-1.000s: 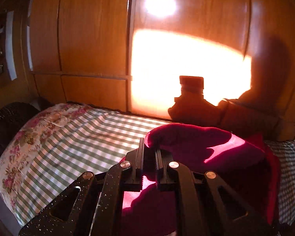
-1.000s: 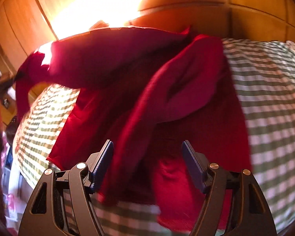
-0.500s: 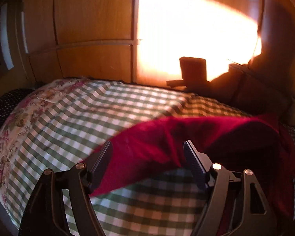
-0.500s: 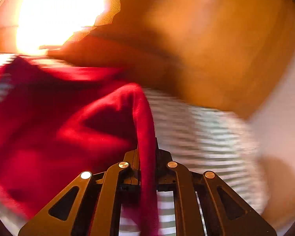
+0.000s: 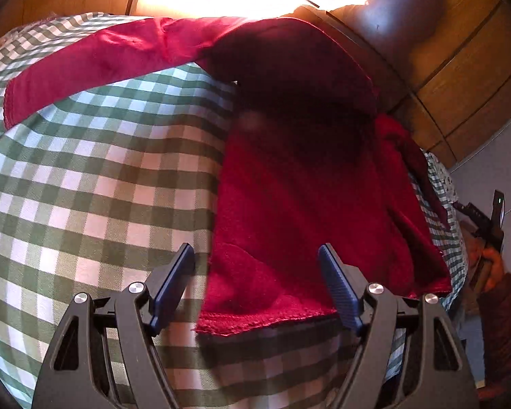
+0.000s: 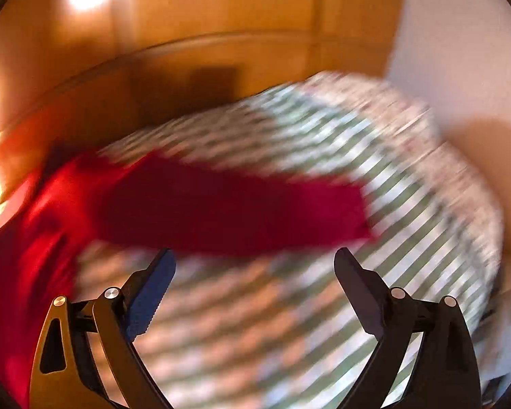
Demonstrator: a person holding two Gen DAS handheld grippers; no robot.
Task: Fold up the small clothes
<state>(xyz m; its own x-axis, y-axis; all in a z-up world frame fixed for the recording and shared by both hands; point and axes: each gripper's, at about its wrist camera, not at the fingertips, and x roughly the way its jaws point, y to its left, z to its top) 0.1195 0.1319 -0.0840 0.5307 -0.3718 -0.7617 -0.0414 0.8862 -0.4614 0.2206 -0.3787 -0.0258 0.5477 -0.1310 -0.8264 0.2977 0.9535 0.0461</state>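
Fuzzy red cloth garment [image 5: 299,184], woven checked bedcover [image 5: 95,170], glossy wooden wardrobe [image 5: 460,68]

Deep red garment [image 5: 299,177], brighter crimson along the sunlit sleeve [image 5: 95,58], darker maroon in shadow. Same red, blurred, in the right wrist view [image 6: 228,208]. Green-and-white gingham bedspread [image 5: 95,177], checks turned to smeared stripes under the right tool [image 6: 374,177]. Floral print at the bedspread's far edge [image 6: 422,126], colours too blurred to tell. Honey-orange wooden panels [image 5: 466,68] behind, washed near white by sun glare. Left tool [image 5: 255,255] black with dark blue pads [image 5: 337,289]; right tool [image 6: 255,259] black, one pad blue [image 6: 150,293].
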